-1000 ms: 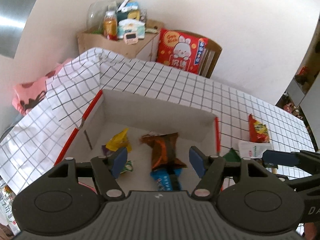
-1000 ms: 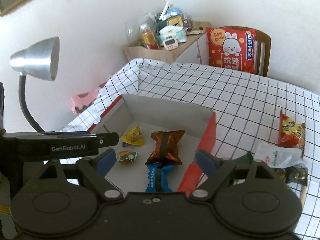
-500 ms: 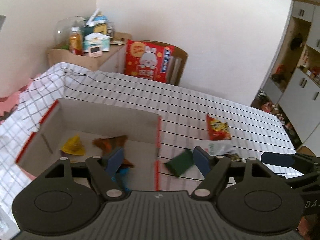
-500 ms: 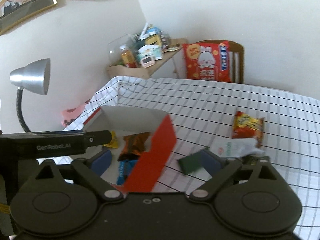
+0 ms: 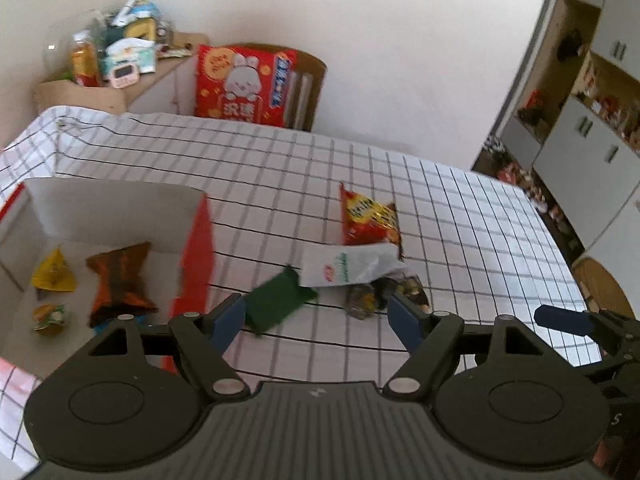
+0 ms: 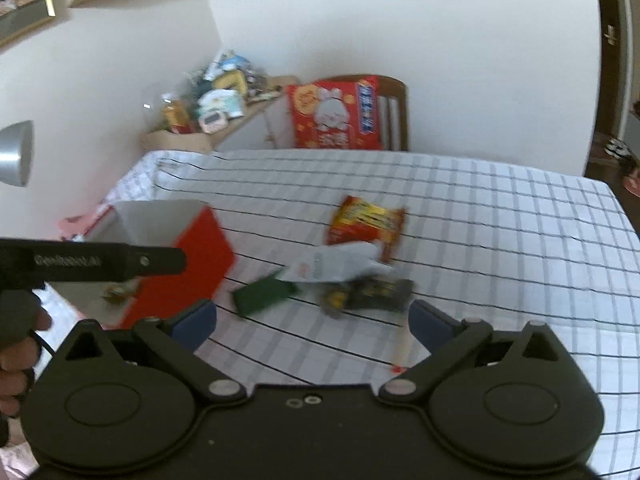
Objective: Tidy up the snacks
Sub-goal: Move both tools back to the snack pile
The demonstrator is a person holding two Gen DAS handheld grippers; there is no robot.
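A red-sided cardboard box (image 5: 196, 248) sits at the table's left and holds a yellow packet (image 5: 54, 274), a brown packet (image 5: 118, 280) and a small round snack (image 5: 48, 316). On the checked cloth beside it lie a green packet (image 5: 276, 298), a white packet (image 5: 344, 266), a red-yellow packet (image 5: 368, 220) and a dark packet (image 5: 384, 292). My left gripper (image 5: 318, 316) is open and empty above the green and dark packets. My right gripper (image 6: 312, 320) is open and empty above the same pile (image 6: 320, 268); the box (image 6: 188, 256) lies to its left.
A big red rabbit-print bag (image 5: 244, 84) leans on a wooden chair behind the table. A cluttered side shelf (image 5: 108, 64) stands at the back left. A lamp head (image 6: 16, 152) hangs at the left. Cabinets (image 5: 580, 128) stand at the right.
Both grippers have swung right, from over the box to over the loose packets on the cloth. Both stay open and empty.
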